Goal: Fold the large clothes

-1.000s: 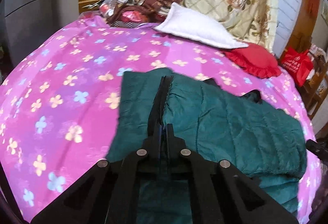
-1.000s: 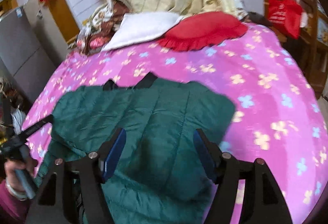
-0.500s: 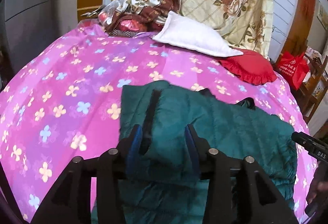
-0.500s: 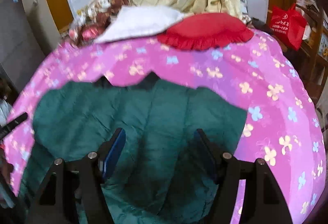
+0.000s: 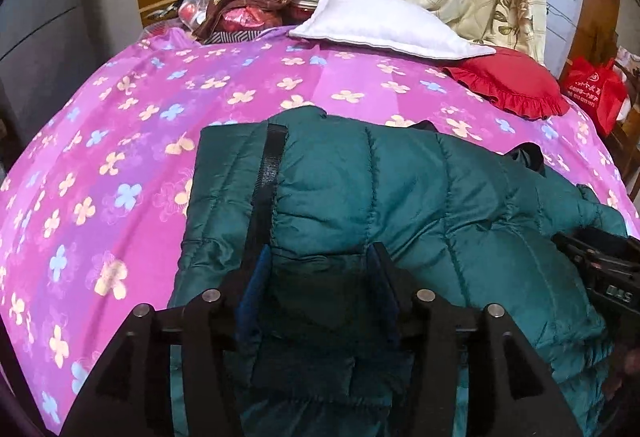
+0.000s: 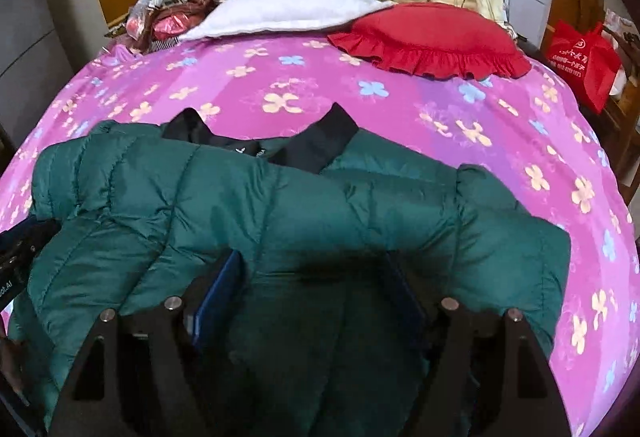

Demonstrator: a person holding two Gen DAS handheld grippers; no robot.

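**A:** Left gripper (image 5: 318,289) has its jaws spread wide, nothing pinched. Green puffer jacket (image 5: 400,205) bulges between the blue pads (image 5: 256,293). Right gripper (image 6: 310,301) is the same: jaws apart, straddling the jacket, no hold.

**B:** Where's the jacket sitting?

**A:** On the pink floral bedspread (image 5: 120,141), near edge of the bed, already doubled over itself. Black collar (image 6: 320,141) points toward the red ruffled cushion (image 6: 432,37) and white pillow (image 6: 288,9), well apart from both.

**B:** Step in hand?

**A:** My read: re-grip for the next fold. You're between holds.

**B:** How do I do it cleanly?

**A:** Padded fabric is thick and slippery. Pinch a seam or hem edge, not the puffy middle; a shallow bite will likely slide out. On the left, the black zipper strip (image 5: 268,173) marks a firm edge. Close both sides at matching points, lift together, and carry the layer over so the edges line up. Press the trapped air out before you let go.
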